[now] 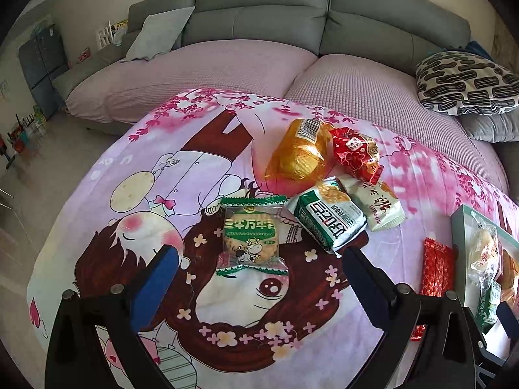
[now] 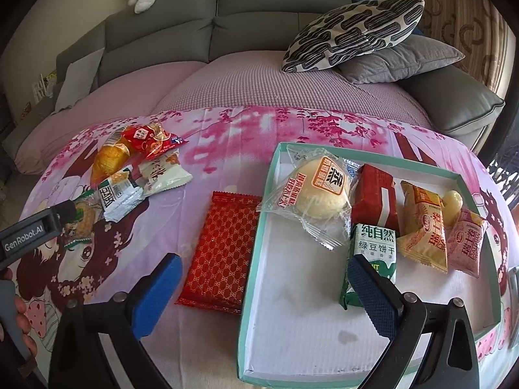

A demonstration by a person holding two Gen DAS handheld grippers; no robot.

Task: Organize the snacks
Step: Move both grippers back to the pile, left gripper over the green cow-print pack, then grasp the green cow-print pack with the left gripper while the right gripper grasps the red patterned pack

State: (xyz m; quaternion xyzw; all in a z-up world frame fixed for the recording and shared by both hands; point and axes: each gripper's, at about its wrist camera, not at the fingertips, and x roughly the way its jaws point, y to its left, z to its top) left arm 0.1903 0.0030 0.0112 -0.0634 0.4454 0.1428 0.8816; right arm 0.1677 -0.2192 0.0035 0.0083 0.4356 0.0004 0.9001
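My left gripper (image 1: 259,259) is open and empty, its fingers either side of a green-edged biscuit packet (image 1: 251,236) on the pink cartoon cloth. Behind it lie a green-white packet (image 1: 329,215), a white packet (image 1: 378,206), a gold bun pack (image 1: 300,154) and a red pack (image 1: 355,154). My right gripper (image 2: 264,274) is open and empty above the teal-rimmed white tray (image 2: 259,269), its left finger over the cloth and its right finger over the tray. A flat red packet (image 2: 222,249) lies just left of the tray. The tray holds a wrapped bun (image 2: 319,191) and several packets.
A grey sofa (image 1: 259,22) with a pink cover stands behind the table. A black-white patterned cushion (image 2: 355,32) and a grey one (image 2: 402,60) lie at the right. The left gripper's body (image 2: 32,233) shows at the left of the right wrist view.
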